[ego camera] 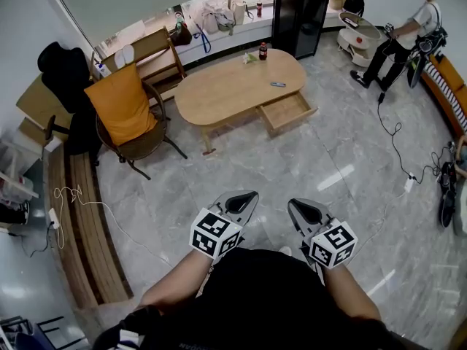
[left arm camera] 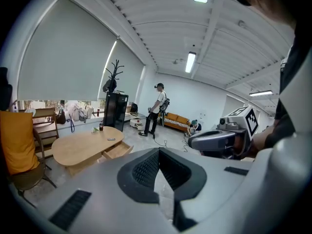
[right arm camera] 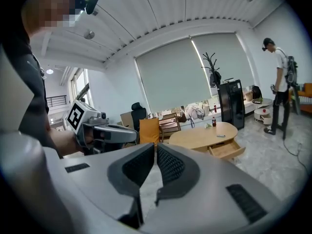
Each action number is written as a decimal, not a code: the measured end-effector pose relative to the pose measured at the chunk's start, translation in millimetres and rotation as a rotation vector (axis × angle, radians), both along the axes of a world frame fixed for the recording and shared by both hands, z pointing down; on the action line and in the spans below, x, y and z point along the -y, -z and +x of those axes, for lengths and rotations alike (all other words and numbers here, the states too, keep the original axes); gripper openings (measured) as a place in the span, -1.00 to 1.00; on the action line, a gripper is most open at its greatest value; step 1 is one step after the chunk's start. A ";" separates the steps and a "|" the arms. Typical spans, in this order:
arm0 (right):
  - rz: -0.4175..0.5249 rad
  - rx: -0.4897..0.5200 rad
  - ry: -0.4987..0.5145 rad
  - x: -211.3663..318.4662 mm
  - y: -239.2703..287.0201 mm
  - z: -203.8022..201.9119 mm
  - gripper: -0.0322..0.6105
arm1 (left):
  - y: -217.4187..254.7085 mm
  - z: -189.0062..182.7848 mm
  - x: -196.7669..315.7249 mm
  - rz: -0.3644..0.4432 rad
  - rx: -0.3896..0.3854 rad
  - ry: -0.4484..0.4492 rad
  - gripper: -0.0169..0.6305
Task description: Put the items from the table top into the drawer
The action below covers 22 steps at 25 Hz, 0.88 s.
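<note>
I am holding the left tongs and right tongs clenched, both empty. Well ahead of them, a bottle and a small grey item are sitting on the bench by its open drawer.

1. I am looking down on a grey marble floor, where a black cable is trailing away from a person who is standing at the far right.
2. A wooden chair is carrying an orange cushion, which is leaning against its back.
3. A tall black cabinet is standing at the far wall, and bags are sitting on the window ledge to its left.
4. A white cable is lying across the wooden platform at the left.
</note>
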State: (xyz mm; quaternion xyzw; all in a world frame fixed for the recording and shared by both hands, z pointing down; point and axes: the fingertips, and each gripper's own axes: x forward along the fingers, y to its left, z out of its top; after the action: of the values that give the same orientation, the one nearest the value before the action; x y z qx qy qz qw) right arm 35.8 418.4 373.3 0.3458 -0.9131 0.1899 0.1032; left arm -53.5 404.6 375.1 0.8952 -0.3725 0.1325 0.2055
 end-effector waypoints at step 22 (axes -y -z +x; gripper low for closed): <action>-0.059 -0.015 -0.047 24.7 -17.9 -79.8 -0.89 | -21.8 -87.8 29.4 -0.040 0.008 -0.027 -0.94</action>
State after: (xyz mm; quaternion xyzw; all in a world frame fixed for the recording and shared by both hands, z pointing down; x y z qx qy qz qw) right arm -44.0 393.7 391.1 0.3656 -0.8979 0.2163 0.1159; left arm -141.3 375.2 396.9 0.8954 -0.3584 0.1463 0.2201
